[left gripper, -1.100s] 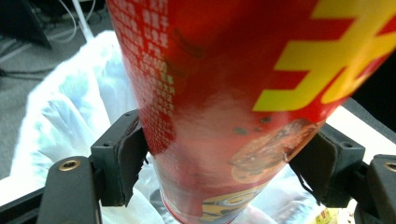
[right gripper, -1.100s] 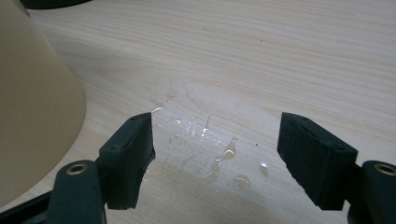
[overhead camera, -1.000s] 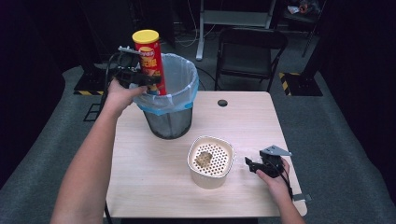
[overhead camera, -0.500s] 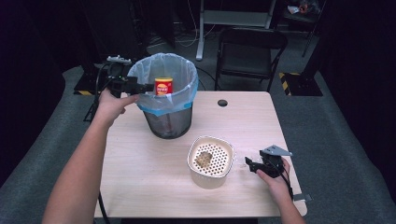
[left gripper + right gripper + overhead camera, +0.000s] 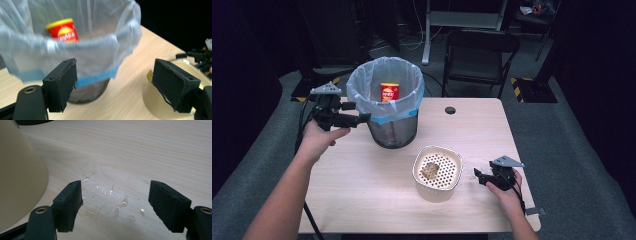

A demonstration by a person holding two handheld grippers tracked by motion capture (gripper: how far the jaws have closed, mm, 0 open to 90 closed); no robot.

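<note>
**Item: crisp canister**, red tube with yellow lid. Stood leaning inside the wire waste bin, against the far wall of its clear liner bag.

**Handling (judged):** a stiff cardboard tube, probably light and near empty; the smooth round wall would slip under a loose pinch and dent under a hard one. Best taken across the upper body just below the lid, reached from above the bin.

**Left gripper**: held level just beside the bin's rim, on the side away from the strainer bowl; jaws spread wide, nothing between them.

**Right gripper**: resting on the counter well apart from the bin, just beside the cream strainer bowl; jaws parted and empty, over a small patch of spilled liquid.

**Obscured:**
- Canister's lower half, hidden by the bag and the bin wall; the bin's bottom could not be made out.
- Bag and canister blurred in the left gripper view; label unreadable.
- Brownish lump in the strainer bowl, too small to identify.
- Small dark disc on the counter beyond the bin, unidentified.
</note>
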